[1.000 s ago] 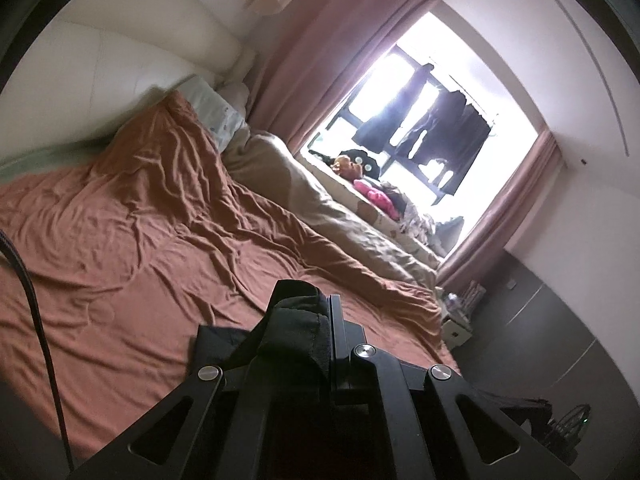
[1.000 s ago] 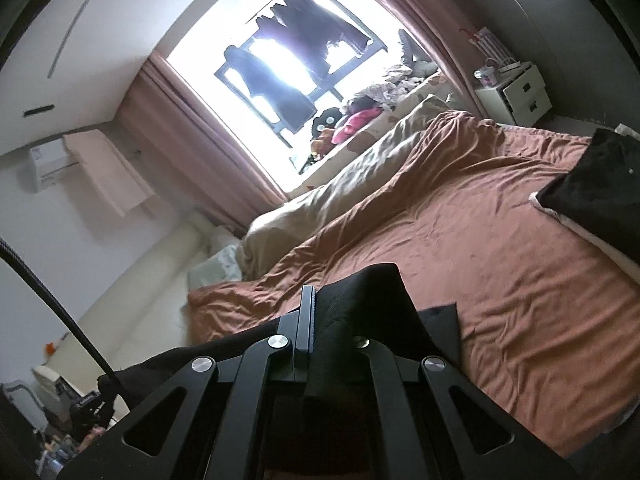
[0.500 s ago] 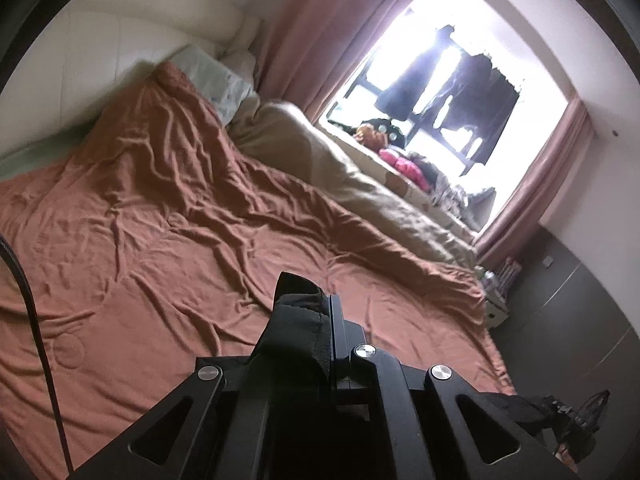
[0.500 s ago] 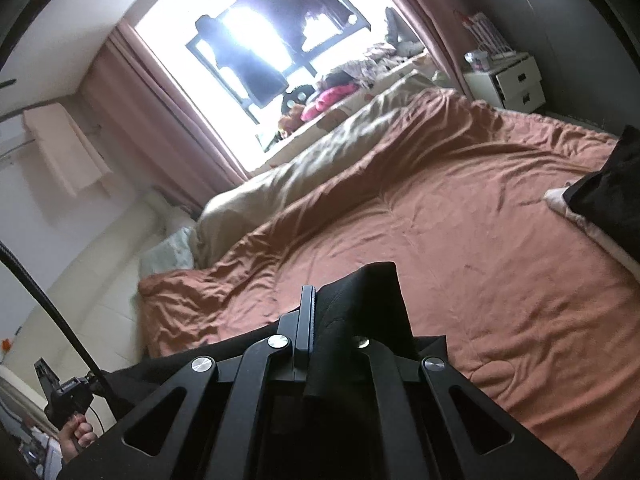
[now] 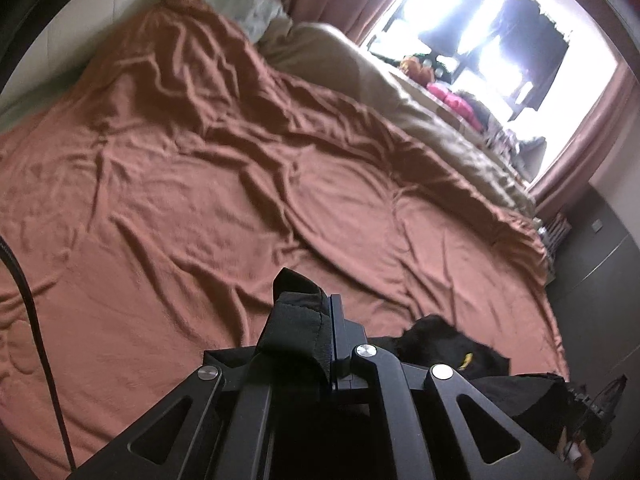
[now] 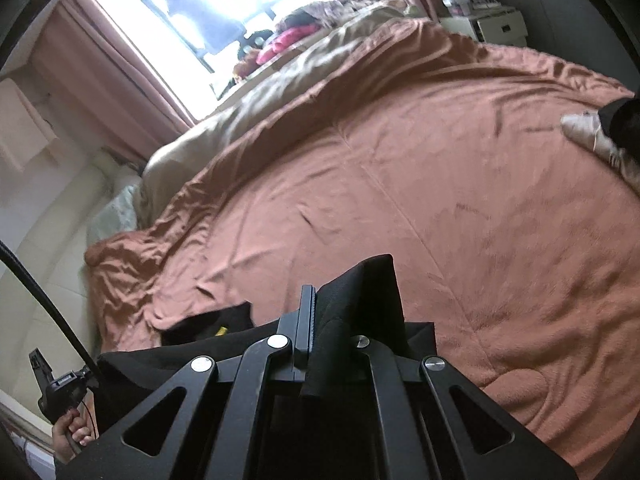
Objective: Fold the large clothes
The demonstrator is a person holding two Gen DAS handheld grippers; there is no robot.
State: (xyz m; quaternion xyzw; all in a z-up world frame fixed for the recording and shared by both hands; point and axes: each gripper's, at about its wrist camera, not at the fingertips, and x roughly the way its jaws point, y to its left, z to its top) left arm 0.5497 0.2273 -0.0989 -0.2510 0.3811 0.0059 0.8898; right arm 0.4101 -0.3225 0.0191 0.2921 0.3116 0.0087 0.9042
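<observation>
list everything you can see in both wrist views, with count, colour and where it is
black fabric garment: one, black, near edge of the bed, a fold pinched in each gripper
rust-brown bed cover: one, rust-brown, wrinkled, spread over the bed
beige duvet: one, beige, along the window side of the bed
pale pillow: one, pale grey-green, at the head of the bed
pink curtains: pink, either side of the bright window
dark hanging clothes: several, dark, in the window
white bedside cabinet: one, white, beyond the bed's far corner
left gripper: black, shut on the garment
right gripper: black, shut on the garment
</observation>
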